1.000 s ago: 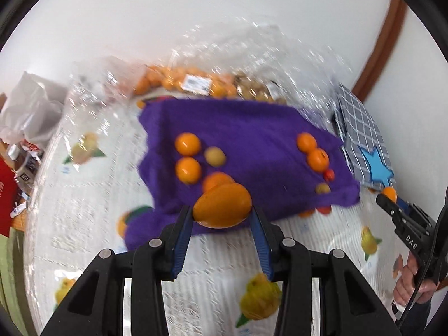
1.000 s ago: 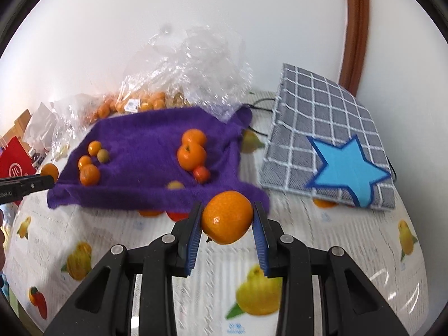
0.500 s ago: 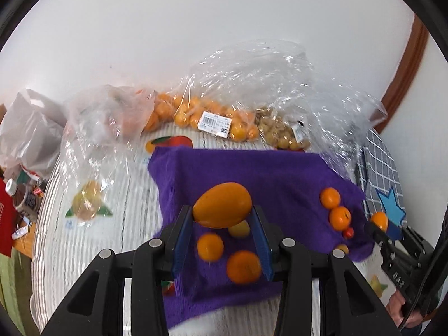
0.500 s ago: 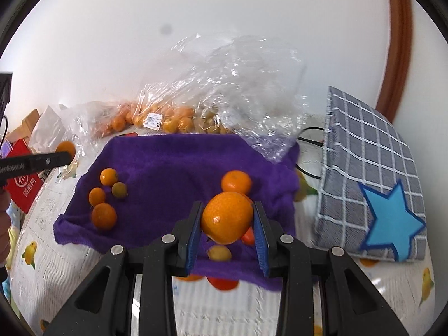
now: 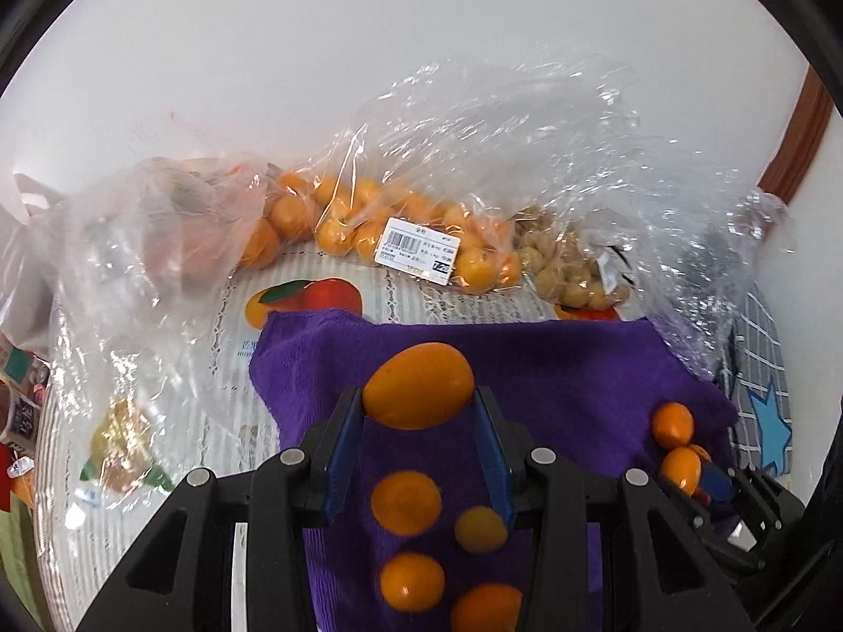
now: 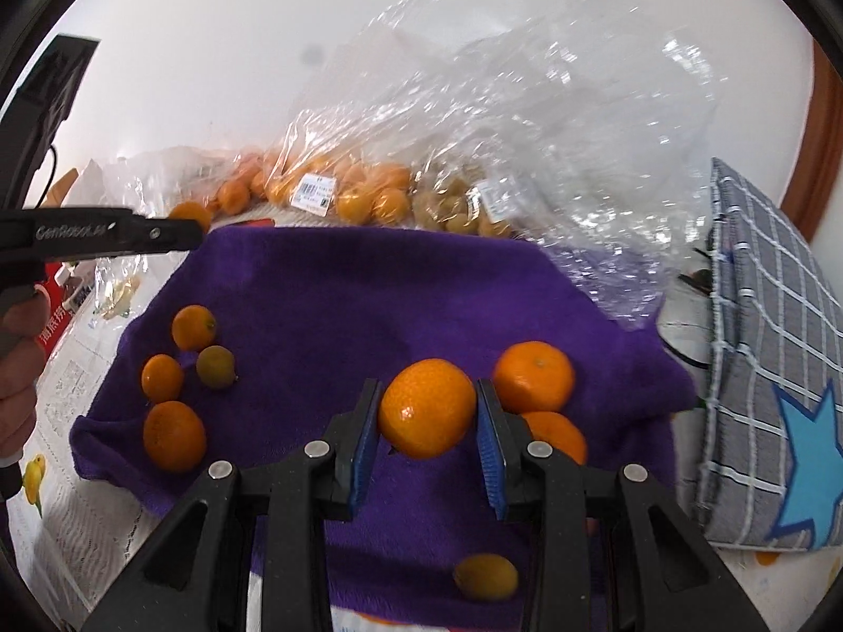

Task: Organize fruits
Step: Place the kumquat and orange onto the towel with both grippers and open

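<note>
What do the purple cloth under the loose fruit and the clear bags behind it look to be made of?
The purple cloth looks like soft terry or microfibre towelling: matte, fuzzy nap, edges slumped in folds. The clear bags look like thin plastic film: see-through, crinkled, with sharp glints, and a printed barcode label stuck to one. Exact fibre or plastic type cannot be told.

A plain white wall (image 5: 369, 52) stands behind my table (image 5: 158, 421); brown wood trim (image 6: 822, 147) runs up its far right.
</note>
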Action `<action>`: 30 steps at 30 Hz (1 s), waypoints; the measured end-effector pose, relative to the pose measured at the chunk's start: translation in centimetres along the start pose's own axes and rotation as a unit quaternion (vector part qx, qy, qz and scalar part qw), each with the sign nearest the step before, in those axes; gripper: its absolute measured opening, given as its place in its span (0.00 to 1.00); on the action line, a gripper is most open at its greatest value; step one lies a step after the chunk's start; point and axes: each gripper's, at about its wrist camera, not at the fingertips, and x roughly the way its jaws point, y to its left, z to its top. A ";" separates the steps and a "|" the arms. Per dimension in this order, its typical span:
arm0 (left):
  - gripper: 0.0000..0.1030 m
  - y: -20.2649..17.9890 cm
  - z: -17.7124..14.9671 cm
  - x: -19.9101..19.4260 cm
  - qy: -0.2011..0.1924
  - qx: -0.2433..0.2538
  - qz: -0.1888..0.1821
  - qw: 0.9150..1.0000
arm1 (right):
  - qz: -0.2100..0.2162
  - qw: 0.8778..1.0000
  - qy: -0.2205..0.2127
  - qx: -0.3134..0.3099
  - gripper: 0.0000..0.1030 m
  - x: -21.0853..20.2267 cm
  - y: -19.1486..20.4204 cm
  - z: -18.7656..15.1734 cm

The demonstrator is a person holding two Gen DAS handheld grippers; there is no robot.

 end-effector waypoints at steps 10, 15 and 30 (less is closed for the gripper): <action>0.39 -0.1 -0.2 3.3 0.033 0.004 0.016 0.999 | 0.000 1.000 0.007 -0.024 0.33 1.9 1.1 0.0; 0.39 0.0 -0.8 4.3 0.049 0.005 0.018 0.999 | 0.000 1.000 0.016 -0.025 0.33 2.5 1.2 -0.3; 0.46 -0.5 -1.0 2.7 0.054 0.005 0.020 0.998 | -0.005 0.999 0.038 -0.006 0.43 2.3 0.8 -0.8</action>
